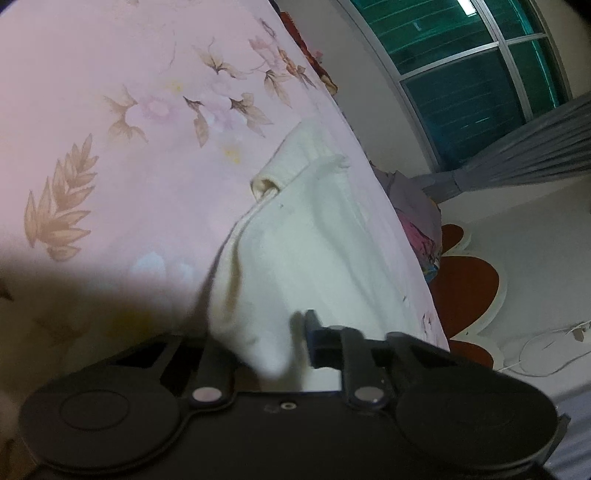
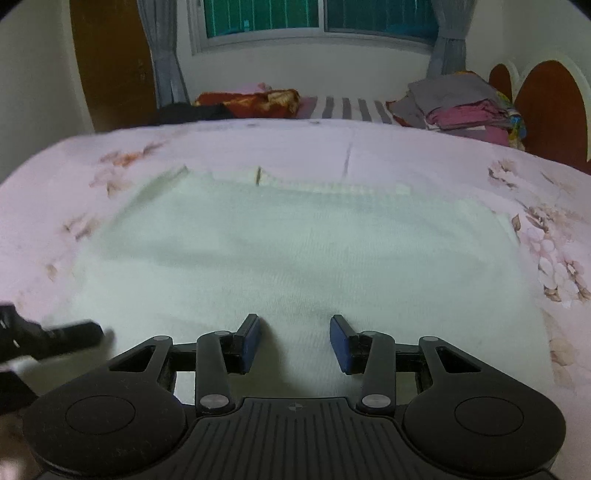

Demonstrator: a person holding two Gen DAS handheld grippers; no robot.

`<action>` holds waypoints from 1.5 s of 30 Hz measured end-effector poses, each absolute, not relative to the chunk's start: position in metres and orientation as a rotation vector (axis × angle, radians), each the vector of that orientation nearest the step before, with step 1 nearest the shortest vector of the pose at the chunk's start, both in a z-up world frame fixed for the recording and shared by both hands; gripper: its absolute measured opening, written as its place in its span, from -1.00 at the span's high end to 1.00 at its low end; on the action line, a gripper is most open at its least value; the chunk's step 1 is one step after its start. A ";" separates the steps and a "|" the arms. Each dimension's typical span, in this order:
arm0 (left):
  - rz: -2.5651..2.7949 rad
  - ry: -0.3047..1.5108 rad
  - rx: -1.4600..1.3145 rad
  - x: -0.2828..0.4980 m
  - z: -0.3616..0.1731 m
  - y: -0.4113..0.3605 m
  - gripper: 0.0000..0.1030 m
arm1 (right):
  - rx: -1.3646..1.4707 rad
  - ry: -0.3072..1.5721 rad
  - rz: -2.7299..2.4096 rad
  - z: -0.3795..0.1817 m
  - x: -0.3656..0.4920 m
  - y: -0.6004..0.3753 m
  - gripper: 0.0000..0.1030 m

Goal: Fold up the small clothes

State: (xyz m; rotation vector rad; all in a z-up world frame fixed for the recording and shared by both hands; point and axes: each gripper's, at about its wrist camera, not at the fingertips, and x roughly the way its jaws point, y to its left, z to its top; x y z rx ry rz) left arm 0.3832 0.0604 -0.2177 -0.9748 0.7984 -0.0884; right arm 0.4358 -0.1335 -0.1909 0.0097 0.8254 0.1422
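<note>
Nearby, left gripper [image 1: 295, 343] pinching garment [image 2: 295, 258] edge

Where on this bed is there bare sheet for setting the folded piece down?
Bare floral sheet lies beyond the white garment, up to the striped bedding; narrower strips flank the garment. The far right corner is crowded by stacked clothes.

My left wrist camera: rolled, very near, looking along the cream-white knitted garment [image 1: 314, 236] on the pink floral bedsheet [image 1: 110, 110], teal-paned window [image 1: 461, 55] upper right. My right wrist camera: level, close above the same garment [image 2: 295, 251], facing the window [image 2: 317, 18] squarely.
</note>
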 end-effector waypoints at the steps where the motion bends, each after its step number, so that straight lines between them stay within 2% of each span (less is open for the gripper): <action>1: -0.083 0.797 -0.986 0.384 -0.220 0.061 0.86 | -0.018 0.816 0.139 -0.193 0.434 -0.130 0.19; 13: -0.058 0.691 -0.812 0.375 -0.178 0.034 0.87 | -0.035 0.803 0.157 -0.198 0.434 -0.132 0.18; 24: -0.259 0.613 -0.411 0.393 -0.112 -0.082 0.87 | 0.264 0.785 0.245 -0.162 0.417 -0.223 0.15; 28: -0.382 0.660 -0.277 0.390 -0.119 -0.139 0.87 | 0.323 0.767 0.213 -0.152 0.402 -0.266 0.15; 32: -0.446 0.741 -0.165 0.383 -0.148 -0.181 0.87 | 0.357 0.771 0.146 -0.152 0.390 -0.307 0.15; 35: -0.485 0.838 -0.088 0.376 -0.174 -0.201 0.73 | 0.401 0.778 0.115 -0.155 0.382 -0.331 0.15; 40: -0.523 0.839 -0.077 0.355 -0.170 -0.201 0.39 | 0.465 0.760 0.142 -0.149 0.377 -0.351 0.15; 44: -0.614 0.879 -0.119 0.343 -0.163 -0.190 -0.12 | 0.518 0.780 0.178 -0.149 0.389 -0.349 0.15; 45: -0.625 0.876 -0.116 0.340 -0.159 -0.187 -0.15 | 0.522 0.790 0.189 -0.150 0.393 -0.347 0.15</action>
